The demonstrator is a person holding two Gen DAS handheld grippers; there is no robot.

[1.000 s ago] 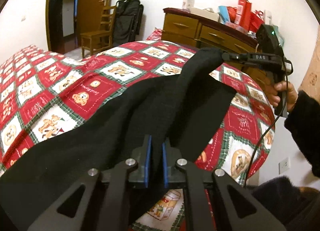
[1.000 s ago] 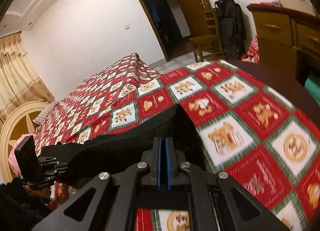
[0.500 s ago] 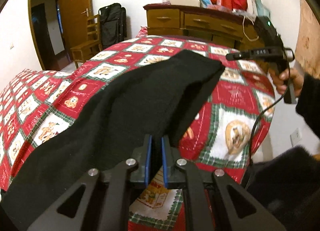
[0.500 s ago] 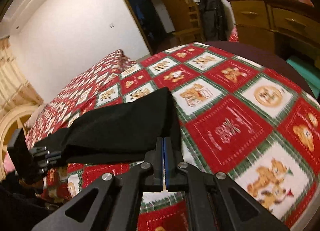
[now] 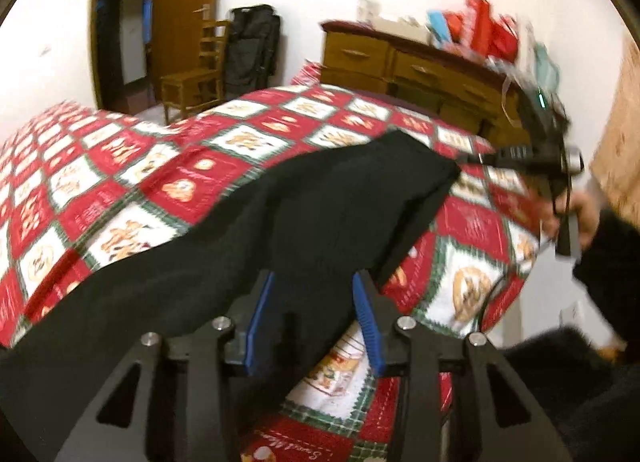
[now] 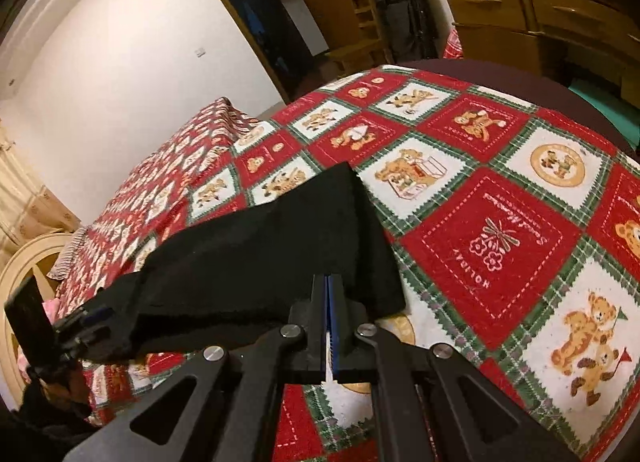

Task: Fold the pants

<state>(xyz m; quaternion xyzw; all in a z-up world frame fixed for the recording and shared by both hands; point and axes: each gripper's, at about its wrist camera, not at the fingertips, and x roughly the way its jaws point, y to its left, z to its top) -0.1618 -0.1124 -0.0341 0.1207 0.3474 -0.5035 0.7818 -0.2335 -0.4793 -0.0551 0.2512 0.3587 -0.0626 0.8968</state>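
Black pants point(image 5: 320, 213) lie folded across the red patchwork bedspread point(image 5: 120, 181), near its front edge. My left gripper point(image 5: 314, 286) is opening: its blue pads stand apart with the near end of the cloth lying loose between them. My right gripper point(image 6: 328, 282) is shut, its pads pinching the other end of the pants point(image 6: 272, 254) at their near hem. In the left wrist view the right gripper point(image 5: 520, 155), held by a hand, touches the far corner of the cloth. The right wrist view shows the left gripper point(image 6: 80, 326) at the far end.
A wooden dresser point(image 5: 400, 61) topped with red bags and boxes stands behind the bed. A wooden chair point(image 5: 196, 77) and a black bag point(image 5: 250, 45) stand by the open door. The bedspread point(image 6: 500, 201) stretches to the right of the pants. A cream headboard point(image 6: 24, 262) is at far left.
The left jaws were shut on the pants and now stand apart. The stretched cloth has come down onto the bedspread, and the right gripper has sunk with its end.
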